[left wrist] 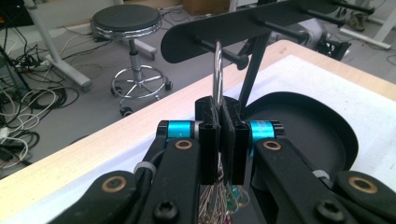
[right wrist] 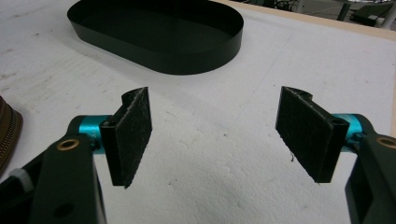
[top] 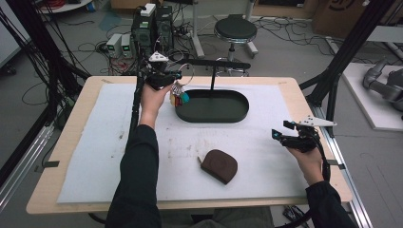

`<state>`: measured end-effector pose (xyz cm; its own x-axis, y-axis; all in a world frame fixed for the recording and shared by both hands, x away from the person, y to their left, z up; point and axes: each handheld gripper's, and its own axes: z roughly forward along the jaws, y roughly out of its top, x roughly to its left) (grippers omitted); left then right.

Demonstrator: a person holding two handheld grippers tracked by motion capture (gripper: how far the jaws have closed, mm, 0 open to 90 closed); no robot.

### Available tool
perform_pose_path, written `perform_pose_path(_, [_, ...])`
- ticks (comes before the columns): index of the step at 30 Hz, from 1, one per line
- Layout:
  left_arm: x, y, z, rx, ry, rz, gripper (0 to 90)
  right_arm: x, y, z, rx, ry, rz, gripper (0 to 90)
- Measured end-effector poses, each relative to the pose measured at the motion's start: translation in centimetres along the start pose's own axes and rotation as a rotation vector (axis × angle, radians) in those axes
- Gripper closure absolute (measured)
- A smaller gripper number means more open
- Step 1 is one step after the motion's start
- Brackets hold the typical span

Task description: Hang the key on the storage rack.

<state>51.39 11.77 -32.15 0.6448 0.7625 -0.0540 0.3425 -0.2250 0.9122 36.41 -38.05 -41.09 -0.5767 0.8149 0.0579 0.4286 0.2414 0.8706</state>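
My left gripper (top: 177, 77) is raised over the table's far side, shut on a metal key ring (top: 187, 74). Keys with coloured tags (top: 179, 98) hang below it. In the left gripper view the ring (left wrist: 217, 74) stands up from the closed jaws (left wrist: 223, 116), just beside a peg of the black rack bar (left wrist: 261, 18). That bar (top: 218, 63) stands on a post over a black oval tray (top: 214, 119). My right gripper (top: 281, 129) hovers open at the right, with nothing between its pads (right wrist: 219, 135). A brown zip pouch (top: 219, 165) lies near the front.
A white foam sheet (top: 95, 156) covers the wooden table. The tray (right wrist: 159, 32) lies ahead of the right gripper, and the pouch's zip edge (right wrist: 7, 130) is at its left. A stool (top: 235, 29), computer boxes (top: 152, 28) and cables sit on the floor behind.
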Motion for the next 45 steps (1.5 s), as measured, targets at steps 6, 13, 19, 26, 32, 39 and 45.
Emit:
perform_pose_path(6, [-0.1, -0.1, 0.1, 0.008, 0.008, 0.004, 86.0, 0.0, 0.0, 0.0, 0.002, 0.001, -0.001, 27.5])
perform_pose_path(13, [-0.1, -0.1, 0.1, 0.012, 0.015, 0.004, 85.8, 0.0, 0.0, 0.0, 0.003, 0.003, 0.002, 27.4])
perform_pose_path(19, [-0.1, 0.1, -0.6, -0.006, 0.045, 0.000, 73.8, 0.0, 0.0, 0.0, 0.000, 0.001, 0.001, 27.5])
perform_pose_path(26, [-1.5, -0.3, -2.4, -0.011, 0.068, 0.040, 49.4, 0.1, 0.0, 0.1, 0.004, 0.004, 0.001, 27.4])
perform_pose_path(32, [-3.1, -2.2, -5.3, -0.073, 0.023, 0.070, 43.4, 0.1, 0.0, 0.1, 0.006, 0.000, -0.004, 27.5])
perform_pose_path(39, [-5.0, -5.2, -8.9, -0.085, -0.026, 0.079, 34.9, 0.2, 0.0, 0.2, 0.005, -0.002, -0.008, 27.4])
perform_pose_path(45, [-6.3, -8.0, -11.7, -0.081, -0.009, 0.100, 30.5, 0.2, 0.0, 0.4, 0.010, -0.005, -0.010, 27.5])
